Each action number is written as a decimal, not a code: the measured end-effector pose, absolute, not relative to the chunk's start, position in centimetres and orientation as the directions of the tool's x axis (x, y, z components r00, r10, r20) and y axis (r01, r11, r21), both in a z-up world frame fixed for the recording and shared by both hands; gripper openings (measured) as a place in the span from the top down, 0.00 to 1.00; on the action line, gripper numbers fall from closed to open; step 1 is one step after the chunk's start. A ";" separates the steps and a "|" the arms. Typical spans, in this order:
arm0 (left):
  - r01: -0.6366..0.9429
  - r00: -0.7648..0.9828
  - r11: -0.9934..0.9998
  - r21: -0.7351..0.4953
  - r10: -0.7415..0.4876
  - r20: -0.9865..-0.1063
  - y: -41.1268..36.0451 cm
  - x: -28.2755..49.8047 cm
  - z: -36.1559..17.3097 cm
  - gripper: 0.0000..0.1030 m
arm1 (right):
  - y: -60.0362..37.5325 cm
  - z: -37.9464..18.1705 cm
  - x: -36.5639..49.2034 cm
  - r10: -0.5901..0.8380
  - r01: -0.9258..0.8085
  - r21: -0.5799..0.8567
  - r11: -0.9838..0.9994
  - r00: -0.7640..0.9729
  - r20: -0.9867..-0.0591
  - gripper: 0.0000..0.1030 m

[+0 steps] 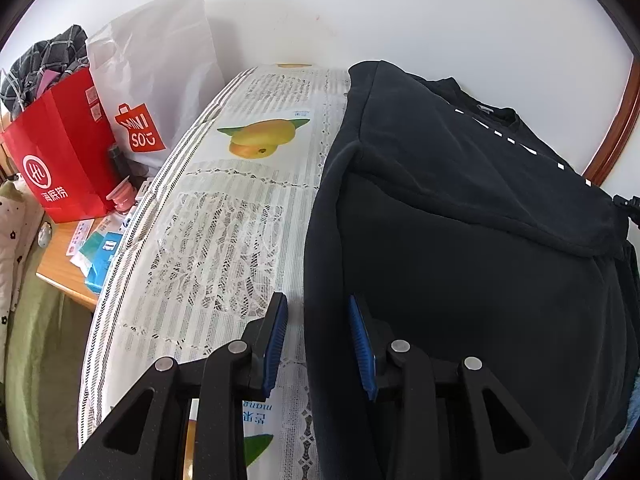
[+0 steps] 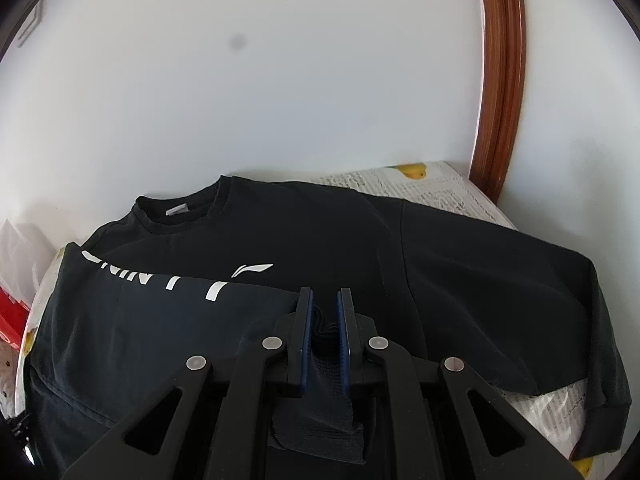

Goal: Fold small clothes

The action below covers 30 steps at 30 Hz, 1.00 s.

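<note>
Black sweatshirt (image 2: 320, 240) lies flat on the cloth-covered surface (image 1: 224, 216), left sleeve folded across the chest. Right gripper (image 2: 325, 300) clenched on a bunched fold of it. Left gripper (image 1: 318, 308) released, jaws apart straddling the sweatshirt's edge.

Worktop under a mango-print lace cloth

A black sweatshirt (image 1: 460, 240) lies flat on the cloth (image 1: 224, 232), filling the 3 o'clock half of the worktop (image 1: 60, 256).
</note>
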<state>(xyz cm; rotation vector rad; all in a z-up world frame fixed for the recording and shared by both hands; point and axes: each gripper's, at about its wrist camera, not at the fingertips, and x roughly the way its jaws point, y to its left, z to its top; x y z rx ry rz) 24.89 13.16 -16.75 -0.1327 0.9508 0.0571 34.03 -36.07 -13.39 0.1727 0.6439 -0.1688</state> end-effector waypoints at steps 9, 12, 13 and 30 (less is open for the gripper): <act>-0.078 0.567 0.995 -0.067 -0.011 -0.824 12.4 23.8 -16.5 0.64 | -36.9 -15.3 32.8 -0.064 0.189 0.114 0.975 0.737 -0.673 0.60; -0.079 0.568 0.995 -0.065 -0.009 -0.823 12.3 23.7 -16.5 0.63 | -36.3 -16.7 32.3 -0.047 0.155 0.091 0.984 0.711 -0.702 0.54; -0.081 0.567 0.995 -0.065 -0.007 -0.824 12.3 23.8 -16.5 0.63 | -36.0 -17.2 32.2 -0.060 0.152 0.066 0.986 0.700 -0.711 0.54; -0.033 0.536 0.995 -0.098 -0.065 -0.841 11.3 20.6 -16.4 0.61 | -34.9 -17.9 24.6 -0.193 0.178 -0.097 0.979 0.673 -0.714 0.45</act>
